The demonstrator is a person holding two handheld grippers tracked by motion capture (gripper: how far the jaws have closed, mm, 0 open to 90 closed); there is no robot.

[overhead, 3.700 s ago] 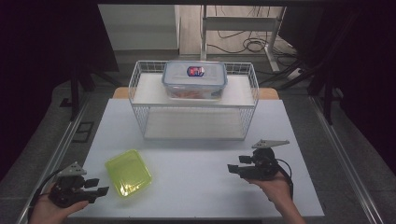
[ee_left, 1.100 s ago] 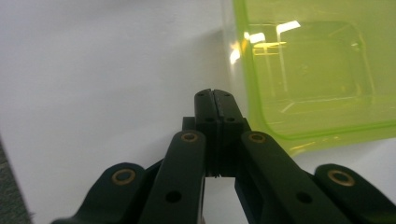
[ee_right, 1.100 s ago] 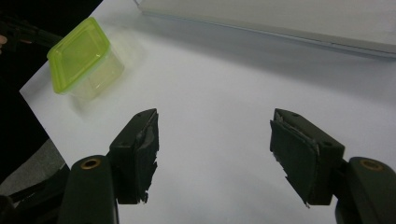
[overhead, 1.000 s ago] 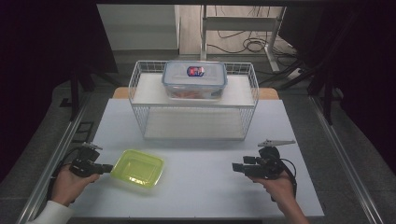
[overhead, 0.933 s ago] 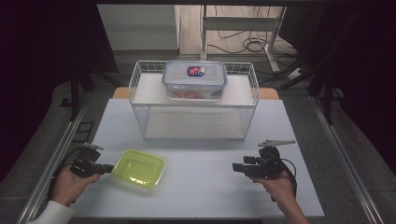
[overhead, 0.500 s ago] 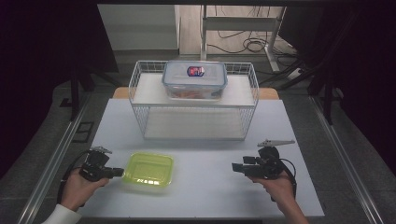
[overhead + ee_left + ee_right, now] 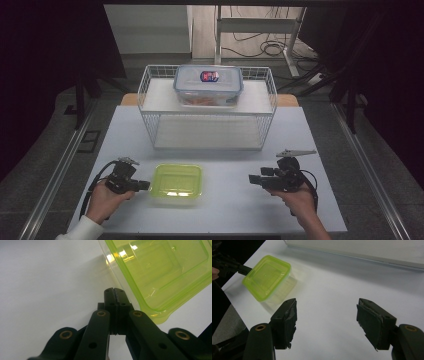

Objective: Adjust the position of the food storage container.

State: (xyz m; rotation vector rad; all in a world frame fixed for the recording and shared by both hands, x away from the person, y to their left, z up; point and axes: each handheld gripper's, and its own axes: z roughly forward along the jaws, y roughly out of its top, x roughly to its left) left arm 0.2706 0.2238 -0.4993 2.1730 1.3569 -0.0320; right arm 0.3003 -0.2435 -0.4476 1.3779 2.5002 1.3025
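Observation:
A yellow-green see-through box (image 7: 176, 182) lies flat on the white table (image 7: 230, 210), near its front edge and left of centre. My left gripper (image 7: 146, 185) is shut with nothing between its jaws, and its tip rests against the box's left side. In the left gripper view the closed jaws (image 7: 114, 290) sit right beside the box's wall (image 7: 162, 272). My right gripper (image 7: 252, 179) stands open at the front right, pointing left, well apart from the box. Its view (image 7: 327, 315) holds bare table between the jaws, the box (image 7: 265, 276) farther off, and the left gripper (image 7: 239, 268) behind it.
A white wire basket (image 7: 146, 85) stands at the back middle of the table. On top of it sits a clear lidded food container (image 7: 207, 85) with a red and blue label. Metal rails run along both sides of the table.
My left gripper has slid to the right with its shut tip against the green box. The box has shifted right and turned square to the table. The right gripper has kept still.

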